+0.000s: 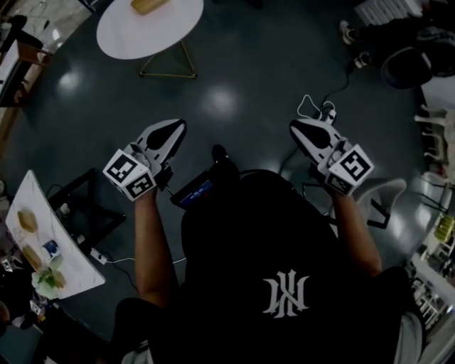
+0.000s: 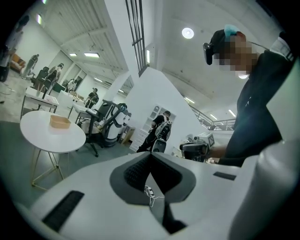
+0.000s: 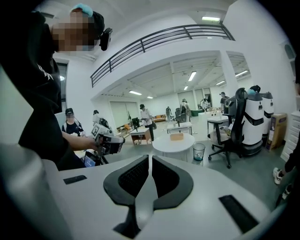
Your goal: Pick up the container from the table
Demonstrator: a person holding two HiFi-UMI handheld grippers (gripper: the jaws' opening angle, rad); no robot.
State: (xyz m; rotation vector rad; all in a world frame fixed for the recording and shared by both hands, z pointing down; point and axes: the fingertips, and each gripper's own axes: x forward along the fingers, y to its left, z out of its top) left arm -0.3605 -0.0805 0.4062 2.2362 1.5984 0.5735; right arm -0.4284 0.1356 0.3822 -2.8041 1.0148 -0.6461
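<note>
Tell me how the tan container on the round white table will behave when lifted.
The container looks like a shallow open box, tan like card or thin wood, so it is probably light and stiff. Its low, flat shape on the table suggests it won't roll or tip. Thin walls might flex if squeezed.

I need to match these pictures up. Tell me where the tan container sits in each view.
Head view: container at the top edge, left of centre.
Left gripper view: container at the left, about midway up.
Right gripper view: container small and far off, just right of centre.
Shared landmark: the round white table that it rests on, visible in all three views.
</note>
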